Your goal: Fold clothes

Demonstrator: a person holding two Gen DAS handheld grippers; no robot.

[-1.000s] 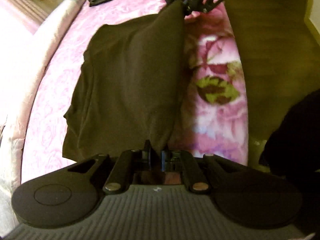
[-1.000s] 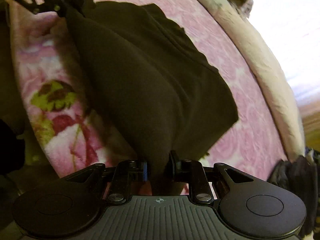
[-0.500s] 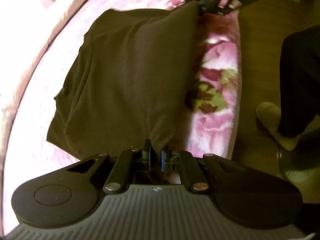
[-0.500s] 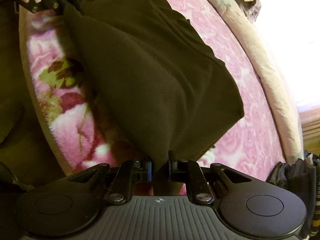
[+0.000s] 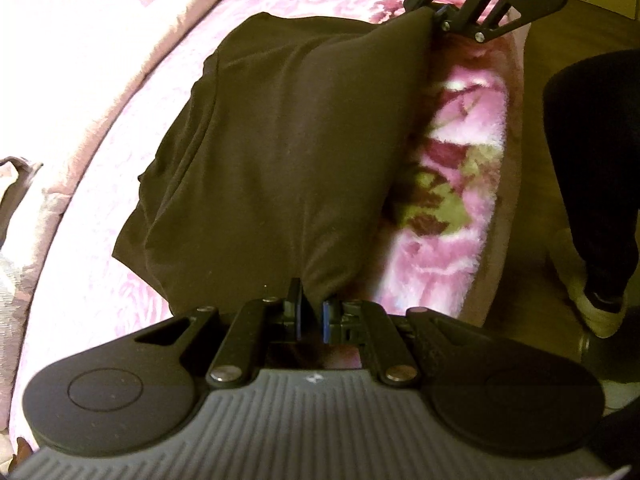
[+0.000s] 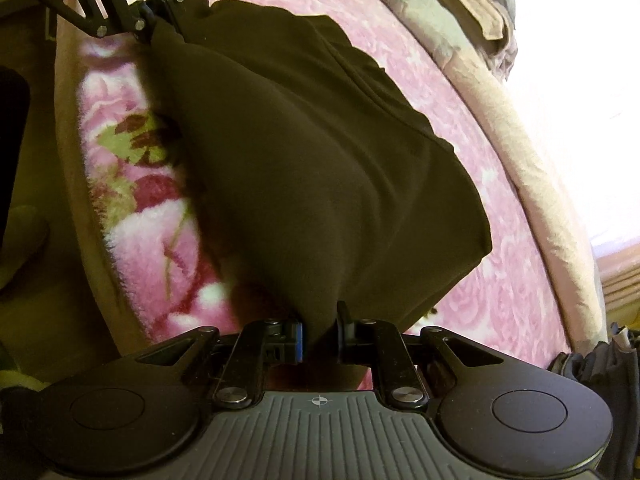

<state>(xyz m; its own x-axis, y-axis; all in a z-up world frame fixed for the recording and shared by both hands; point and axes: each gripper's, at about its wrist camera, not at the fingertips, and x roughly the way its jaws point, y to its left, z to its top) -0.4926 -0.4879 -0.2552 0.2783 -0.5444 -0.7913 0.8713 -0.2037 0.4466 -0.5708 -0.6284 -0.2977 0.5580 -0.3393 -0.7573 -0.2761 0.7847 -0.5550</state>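
On the pink bed [image 5: 100,184], the left gripper [image 5: 311,314] and right gripper [image 6: 320,334] each pinch a corner of the dark garment [image 5: 280,152], its far half lying flat. The soft, limp cloth could slip free or bunch if pulled unevenly.

A pink floral blanket [image 5: 452,216] covers the bed, with a pale quilt [image 6: 532,184] along its far edge. Folded towels [image 6: 472,4] lie on the quilt. A person's dark leg [image 5: 592,168] stands on the wooden floor [image 5: 536,248] beside the bed.
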